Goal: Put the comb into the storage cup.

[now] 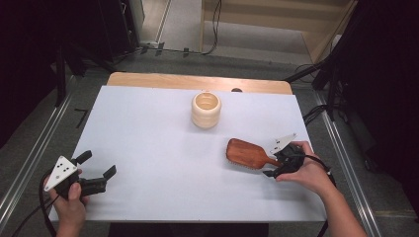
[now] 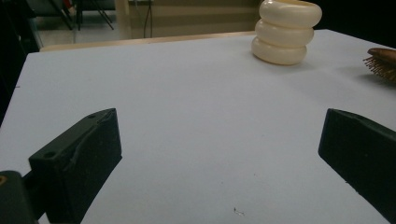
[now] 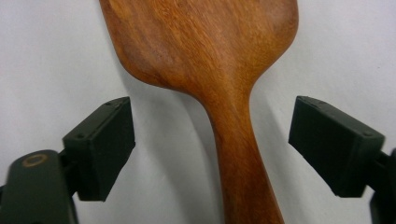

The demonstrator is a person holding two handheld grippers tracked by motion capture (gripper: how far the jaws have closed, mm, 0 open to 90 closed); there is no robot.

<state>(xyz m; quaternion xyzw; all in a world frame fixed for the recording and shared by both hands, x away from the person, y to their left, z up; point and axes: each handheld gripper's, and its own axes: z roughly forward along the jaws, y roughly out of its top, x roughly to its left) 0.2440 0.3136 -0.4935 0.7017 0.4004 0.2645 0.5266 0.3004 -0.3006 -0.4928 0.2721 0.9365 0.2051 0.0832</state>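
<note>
My right gripper (image 3: 212, 149) straddles the wooden hairbrush (image 1: 247, 153) handle near the table's (image 1: 148, 143) right edge, jaws apart; my left gripper (image 1: 97, 169) idles near the front-left corner, jaws spread.

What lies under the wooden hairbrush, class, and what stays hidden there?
The hairbrush lies back-up on the white table cover; its bristles point down, showing along one edge. Whatever is beneath the paddle itself is covered.

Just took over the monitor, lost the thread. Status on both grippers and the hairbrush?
Left gripper open, holding nothing, near table edge. Right gripper open, jaws astride the handle of the brown wooden paddle hairbrush, not yet clamped. Cream ribbed round cup stands well clear.
</note>
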